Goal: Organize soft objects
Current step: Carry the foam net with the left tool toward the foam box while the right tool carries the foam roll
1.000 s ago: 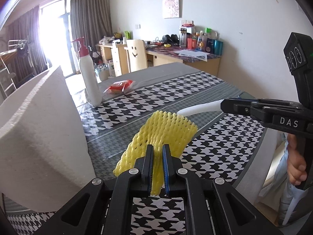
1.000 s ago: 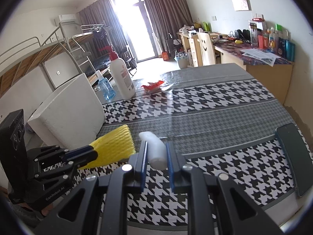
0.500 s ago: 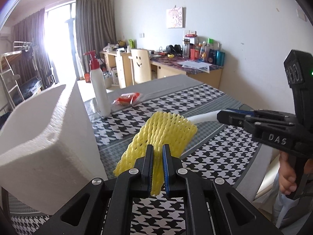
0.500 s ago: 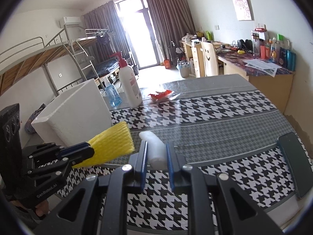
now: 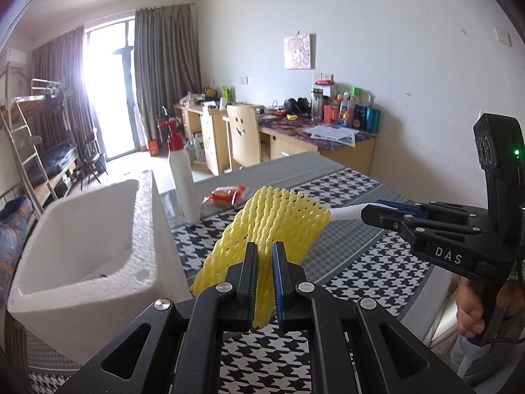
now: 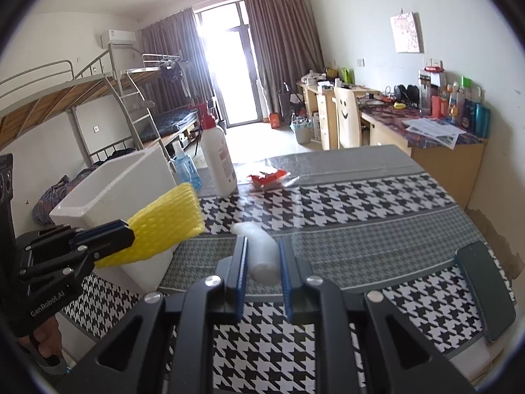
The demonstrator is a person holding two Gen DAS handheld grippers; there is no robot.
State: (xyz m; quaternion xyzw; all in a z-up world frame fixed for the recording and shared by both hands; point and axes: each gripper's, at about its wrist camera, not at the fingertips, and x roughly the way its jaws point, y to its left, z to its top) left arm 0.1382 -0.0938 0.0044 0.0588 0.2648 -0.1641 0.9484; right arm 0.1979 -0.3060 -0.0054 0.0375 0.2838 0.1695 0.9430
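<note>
Yellow foam netting [image 5: 272, 226] is pinched between the closed fingers of the left gripper [image 5: 264, 282], held up in the air above the checked tablecloth [image 5: 344, 275]. Seen from the left wrist, its far edge fans out toward 12 o'clock, and its right corner lies just beside the white foam piece [image 5: 344, 212] that juts from the right gripper [image 5: 377, 213] at 3 o'clock. Whether the two touch I cannot tell.

From the right wrist, that gripper [image 6: 262, 272] has its fingers set narrow around the white foam piece [image 6: 259, 249], both pads close against its sides; it looks held, lifted above the grey band of the cloth. The left gripper [image 6: 124, 233] comes in at 9 o'clock with the yellow netting [image 6: 164, 226] crossing in front of the white foam box [image 6: 108, 197].

The box stands open at the table's left edge, at 9 o'clock in the left view, its thick rim [image 5: 144, 216] near the netting. Behind it, toward 11 o'clock, a white pump bottle [image 5: 182, 177] stands upright, a blue bottle [image 6: 185, 167] beside it, and a red packet [image 5: 226, 193] lies flat just past them.

Between the grippers and the far edge the cloth lies bare. A dark flat pad [image 6: 485, 292] sits at the near right rim, at 4 o'clock in the right view.
</note>
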